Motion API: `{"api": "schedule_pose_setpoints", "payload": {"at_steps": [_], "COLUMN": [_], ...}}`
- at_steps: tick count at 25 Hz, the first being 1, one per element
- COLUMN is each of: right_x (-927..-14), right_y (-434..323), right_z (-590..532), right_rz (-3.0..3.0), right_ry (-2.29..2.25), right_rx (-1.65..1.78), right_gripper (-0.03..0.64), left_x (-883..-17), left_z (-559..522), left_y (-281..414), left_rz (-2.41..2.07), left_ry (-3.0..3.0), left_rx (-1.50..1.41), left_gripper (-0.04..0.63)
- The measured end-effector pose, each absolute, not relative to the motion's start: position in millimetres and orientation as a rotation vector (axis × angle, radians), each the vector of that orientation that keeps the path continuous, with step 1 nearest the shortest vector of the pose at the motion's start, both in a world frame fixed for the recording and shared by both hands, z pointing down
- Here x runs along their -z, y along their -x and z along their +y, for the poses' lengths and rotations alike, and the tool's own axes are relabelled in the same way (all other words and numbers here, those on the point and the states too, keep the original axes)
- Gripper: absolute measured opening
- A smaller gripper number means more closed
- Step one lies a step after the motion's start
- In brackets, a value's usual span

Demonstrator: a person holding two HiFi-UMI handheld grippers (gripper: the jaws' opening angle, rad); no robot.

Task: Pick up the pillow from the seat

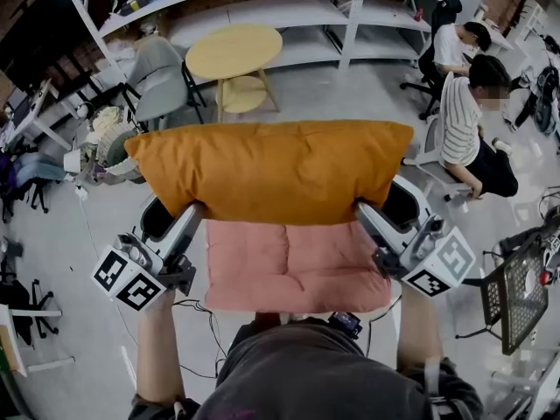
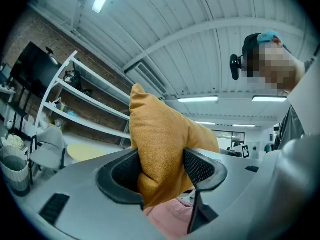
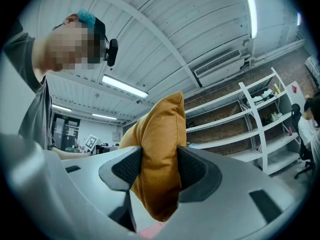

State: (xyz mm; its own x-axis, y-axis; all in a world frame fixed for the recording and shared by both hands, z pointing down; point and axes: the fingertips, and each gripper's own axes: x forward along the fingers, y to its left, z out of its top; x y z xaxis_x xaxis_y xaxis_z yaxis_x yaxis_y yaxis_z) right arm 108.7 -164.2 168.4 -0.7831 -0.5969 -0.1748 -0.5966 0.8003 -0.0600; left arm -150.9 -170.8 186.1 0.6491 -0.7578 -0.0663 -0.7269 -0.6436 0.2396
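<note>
An orange pillow [image 1: 271, 169] hangs in the air above a pink seat cushion [image 1: 293, 265], held level between both grippers. My left gripper [image 1: 194, 213] is shut on the pillow's lower left edge, and the fabric [image 2: 162, 149] bulges between its black pads. My right gripper [image 1: 363, 210] is shut on the lower right edge, with the pillow [image 3: 159, 159] pinched between its pads. The pillow's bottom edge is lifted clear of the pink cushion. A strip of the pink cushion [image 2: 172, 216] shows below the left jaws.
A round yellow table [image 1: 234, 52] and a grey chair [image 1: 162, 77] stand behind the seat. White shelving [image 1: 262, 7] runs along the back. Two seated people [image 1: 464, 112] are at the right. A black mesh basket [image 1: 521, 291] stands at the far right.
</note>
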Motion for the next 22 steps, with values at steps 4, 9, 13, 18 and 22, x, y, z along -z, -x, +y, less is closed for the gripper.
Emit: {"api": "schedule_pose_setpoints", "payload": {"at_steps": [4, 9, 13, 18, 22], "right_x": [-169.3, -168.1, -169.9, -172.2, -170.4], "right_y": [-108.7, -108.1, -109.1, -111.1, -110.0], "right_z": [-164.4, -164.3, -164.9, -159.3, -162.7], "right_rz": [2.805, 2.807, 2.806, 2.803, 2.805], "right_ry": [0.953, 0.966, 0.974, 0.972, 0.973], "right_rx": [0.007, 0.01, 0.015, 0.006, 0.009], "right_gripper": [0.212, 0.212, 0.212, 0.212, 0.212], "left_x": [-187.8, -187.5, -188.7, -191.1, -189.0], "left_z": [-172.5, -173.5, -173.8, -168.6, -171.7], "left_y": [151.0, 151.5, 150.5, 148.5, 149.7], "left_rz": [-1.208, -1.195, -1.189, -1.189, -1.189], "left_ry": [-2.674, -2.674, -2.675, -2.68, -2.678], "left_rx": [0.241, 0.247, 0.25, 0.255, 0.255], "left_gripper": [0.268, 0.268, 0.268, 0.268, 0.268]}}
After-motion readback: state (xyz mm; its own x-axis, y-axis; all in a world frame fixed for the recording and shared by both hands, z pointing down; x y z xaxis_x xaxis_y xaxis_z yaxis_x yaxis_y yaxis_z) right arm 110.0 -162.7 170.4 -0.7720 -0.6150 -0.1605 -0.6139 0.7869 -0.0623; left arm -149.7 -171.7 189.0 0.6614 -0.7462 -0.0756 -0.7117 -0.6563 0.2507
